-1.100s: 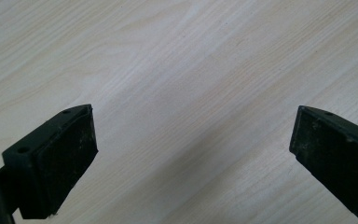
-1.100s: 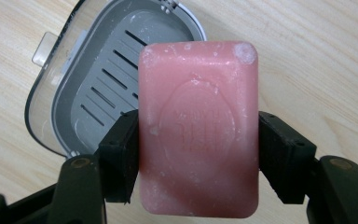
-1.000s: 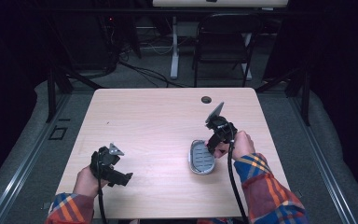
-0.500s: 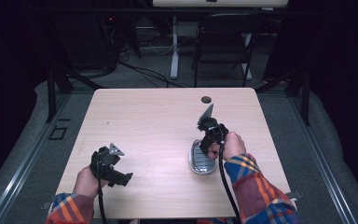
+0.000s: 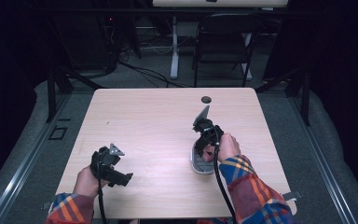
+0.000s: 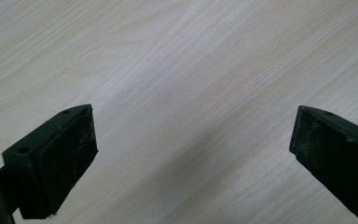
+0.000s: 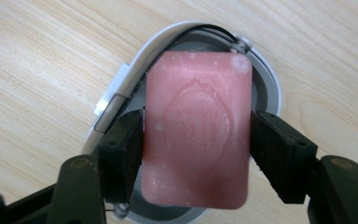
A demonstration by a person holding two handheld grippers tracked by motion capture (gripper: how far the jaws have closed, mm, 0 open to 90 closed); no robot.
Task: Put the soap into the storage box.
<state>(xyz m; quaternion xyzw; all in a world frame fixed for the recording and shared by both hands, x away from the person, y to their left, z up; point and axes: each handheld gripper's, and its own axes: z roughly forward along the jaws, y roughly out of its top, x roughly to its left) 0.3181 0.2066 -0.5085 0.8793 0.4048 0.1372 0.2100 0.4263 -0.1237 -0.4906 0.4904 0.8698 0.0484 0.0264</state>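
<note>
A pink bar of soap [image 7: 198, 128] with an embossed oval stamp sits between the black pads of my right gripper [image 7: 197, 140], which is shut on its two long sides. Directly beneath the soap lies a white oval soap dish [image 7: 121, 88] with a grey inner tray. From above, the right gripper [image 5: 204, 148] hangs over that dish [image 5: 201, 165] on the right half of the table, and the hand hides the soap. My left gripper [image 5: 127, 178] rests near the front left of the table, jaws wide open [image 6: 193, 158] over bare wood.
The light wooden table [image 5: 149, 121] has a small dark round grommet [image 5: 206, 99] near its far edge. A black chair [image 5: 223, 42] and a white desk leg stand beyond the table on a dark floor with cables.
My right gripper with the soap has moved toward the near side of the table and slightly down, from beside the dish to right over it. The left gripper stayed still.
</note>
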